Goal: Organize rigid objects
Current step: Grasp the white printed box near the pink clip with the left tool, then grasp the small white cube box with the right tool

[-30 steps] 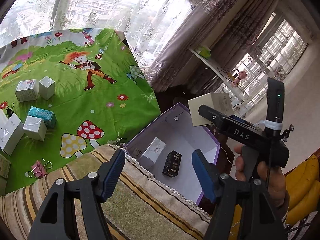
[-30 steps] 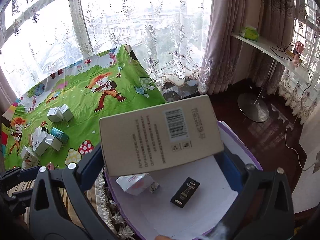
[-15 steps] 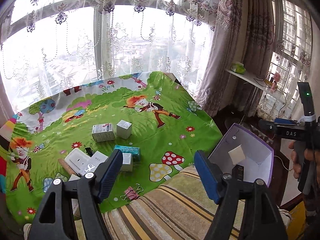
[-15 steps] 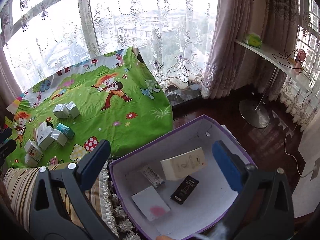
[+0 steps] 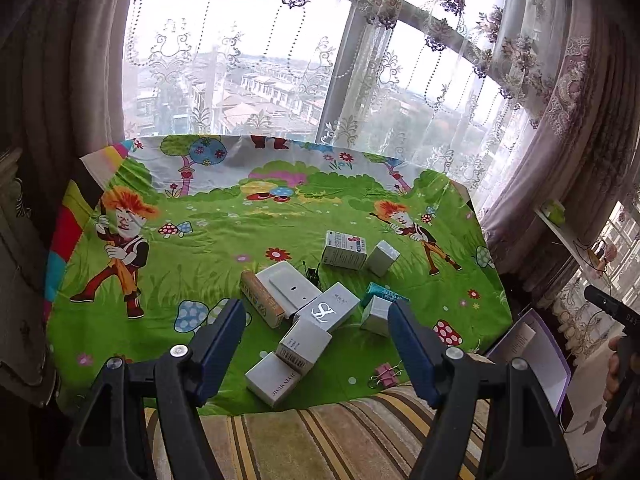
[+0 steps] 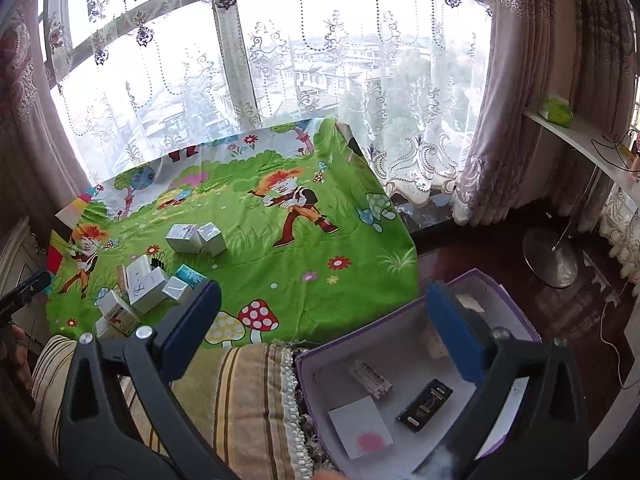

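Green cartoon cloth (image 5: 208,240) on the desk carries the loose pile of small boxes (image 5: 312,312), which lies straight ahead of & just below the left hand-held gripper (image 5: 316,336), w/ the white logo box (image 5: 330,310) running diagonally between its open, empty jaws. Right hand-held gripper (image 6: 324,320), jaws also wide apart & holding nothing, hangs over the purple storage box (image 6: 400,392) w/ items inside, well apart from the pile. Judging by that, left is clearly nearer for the next pick.

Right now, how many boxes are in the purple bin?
4 in the purple bin: black box and pink-spotted white box nearest, slim patterned box behind, pale box half hidden by the right gripper; others may be hidden.
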A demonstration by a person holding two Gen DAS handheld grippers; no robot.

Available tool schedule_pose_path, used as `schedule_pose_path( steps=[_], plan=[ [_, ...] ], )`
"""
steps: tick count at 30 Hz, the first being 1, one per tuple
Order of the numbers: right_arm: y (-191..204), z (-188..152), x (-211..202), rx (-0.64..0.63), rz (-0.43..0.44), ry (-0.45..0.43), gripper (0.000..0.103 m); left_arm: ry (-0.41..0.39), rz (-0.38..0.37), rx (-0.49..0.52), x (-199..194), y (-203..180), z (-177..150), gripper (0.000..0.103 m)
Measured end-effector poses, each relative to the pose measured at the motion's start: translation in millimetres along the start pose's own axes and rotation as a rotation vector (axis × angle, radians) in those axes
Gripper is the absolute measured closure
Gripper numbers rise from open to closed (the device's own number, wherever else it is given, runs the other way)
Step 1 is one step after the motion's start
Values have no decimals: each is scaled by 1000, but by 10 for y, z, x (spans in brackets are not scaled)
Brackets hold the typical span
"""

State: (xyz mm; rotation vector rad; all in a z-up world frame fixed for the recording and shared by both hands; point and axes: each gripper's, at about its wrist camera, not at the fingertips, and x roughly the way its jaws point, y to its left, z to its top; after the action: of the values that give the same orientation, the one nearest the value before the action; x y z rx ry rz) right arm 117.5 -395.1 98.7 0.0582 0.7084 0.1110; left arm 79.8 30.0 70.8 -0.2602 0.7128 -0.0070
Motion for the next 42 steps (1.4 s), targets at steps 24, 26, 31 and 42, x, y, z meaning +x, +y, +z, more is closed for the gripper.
schedule_pose_path(
  steps=[24, 26, 31, 42],
  plan=[
    [1481, 15, 1283, -214, 189, 211, 0, 347, -10, 197, 898, -46, -245, 34],
    [1559, -20, 1377, -235, 190, 230, 0, 381, -13, 242, 1041, -129, -240, 34],
    [1789, -139, 1619, -337, 188, 290, 0, 448, -9, 294, 1345, -196, -302, 39],
    [1996, -276, 2089, -233, 180, 450, 0, 407, -47, 248, 1351, -138, -377, 58]
  ],
)
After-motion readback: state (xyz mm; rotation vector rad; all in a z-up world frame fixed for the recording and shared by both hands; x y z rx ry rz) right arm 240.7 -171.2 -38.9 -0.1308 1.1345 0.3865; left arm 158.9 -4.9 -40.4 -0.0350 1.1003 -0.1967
